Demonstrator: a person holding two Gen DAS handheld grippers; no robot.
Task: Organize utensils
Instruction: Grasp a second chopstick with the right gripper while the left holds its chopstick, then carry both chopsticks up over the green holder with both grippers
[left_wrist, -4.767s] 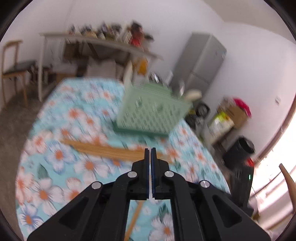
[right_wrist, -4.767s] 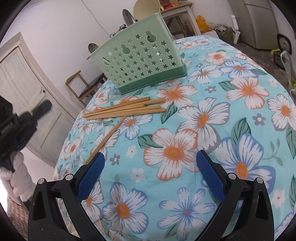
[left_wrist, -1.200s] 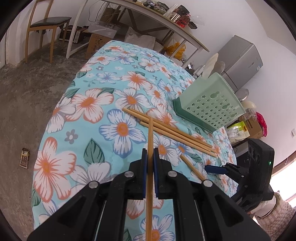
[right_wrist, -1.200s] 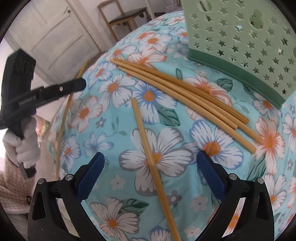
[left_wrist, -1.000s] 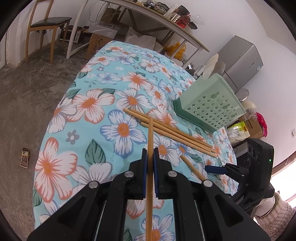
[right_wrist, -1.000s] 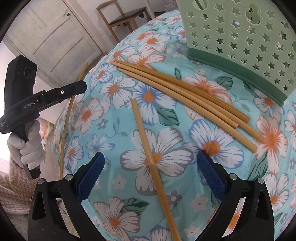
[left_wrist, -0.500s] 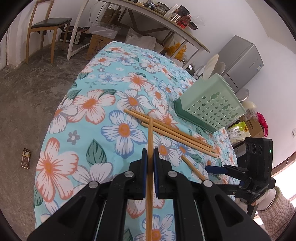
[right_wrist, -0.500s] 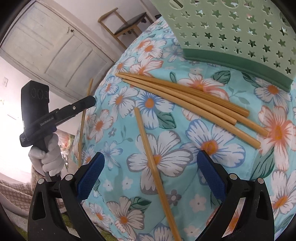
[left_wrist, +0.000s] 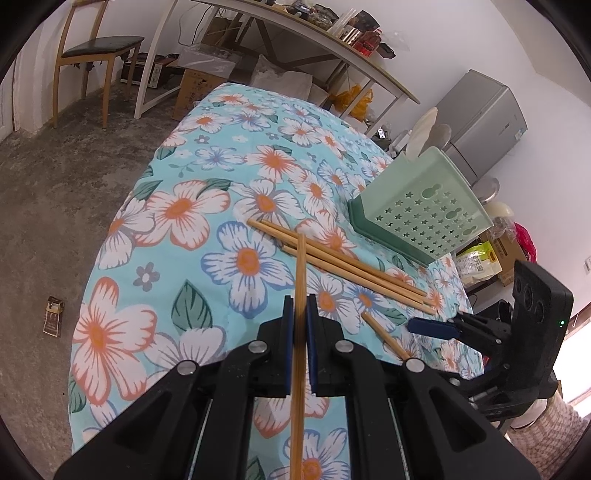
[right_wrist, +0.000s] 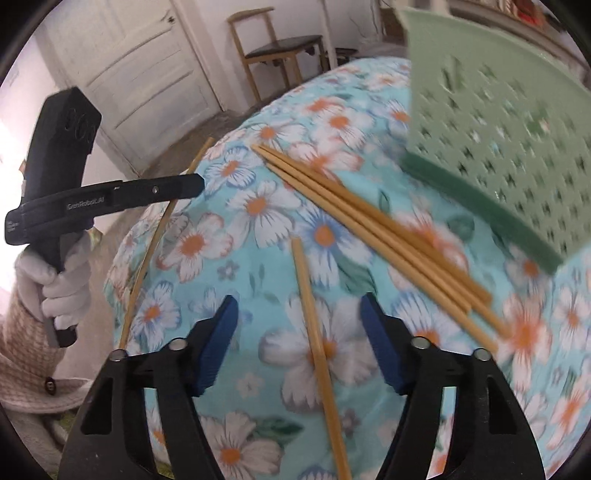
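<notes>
One chopstick (left_wrist: 301, 280) is clamped in the left tool (left_wrist: 300, 314); a loose chopstick (right_wrist: 314, 332) on the desk (right_wrist: 258, 206) is straddled by the half-open, empty right tool (right_wrist: 299, 325). Closure, then transfer to the green basket (left_wrist: 424, 206), is judged next.

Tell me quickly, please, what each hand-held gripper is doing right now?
Left hand-held gripper: closed on a chopstick.
Right hand-held gripper: open, holding nothing.

A lived-in home room, plainly furnished. A floral tablecloth (left_wrist: 207, 206) covers the table, with a wooden chair (left_wrist: 92, 48), a grey fridge (left_wrist: 484, 122) and a cluttered wall shelf (left_wrist: 295, 33) around it. A panelled white door (right_wrist: 147, 81) and bare concrete floor (left_wrist: 55, 177) complete it
</notes>
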